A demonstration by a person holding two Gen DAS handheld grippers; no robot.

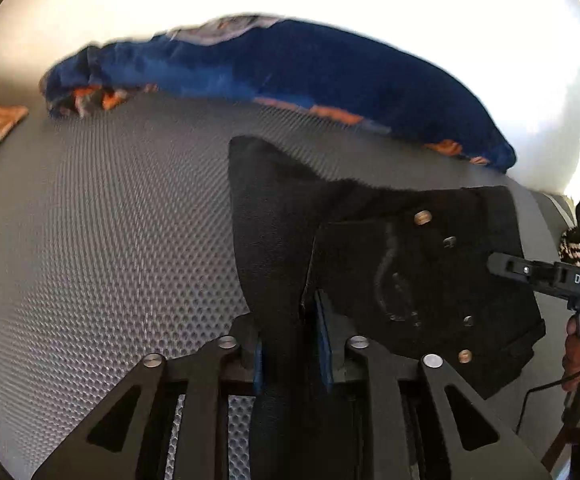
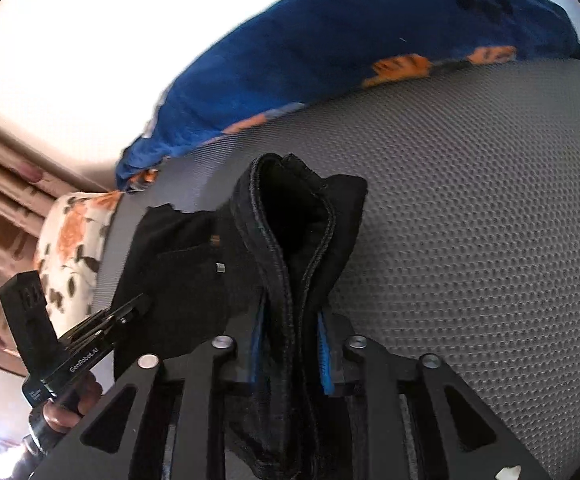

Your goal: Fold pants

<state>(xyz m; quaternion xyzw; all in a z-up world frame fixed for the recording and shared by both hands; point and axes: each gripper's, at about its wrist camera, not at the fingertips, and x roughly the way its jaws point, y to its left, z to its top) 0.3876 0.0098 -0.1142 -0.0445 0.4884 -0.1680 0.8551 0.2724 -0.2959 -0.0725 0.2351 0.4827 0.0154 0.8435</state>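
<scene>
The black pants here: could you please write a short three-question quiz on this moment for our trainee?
1. True or false: both grippers are shut on the black pants.
2. What lies along the far edge of the grey mat?
A. a blue blanket with orange patches
B. a red towel
C. a stack of books
3. Fill in: in the right wrist view, the stitched hem of the pants runs between the two ____ pads.

Key:
1. True: the left gripper and the right gripper each pinch black fabric.
2. A, the blue blanket.
3. blue
</scene>
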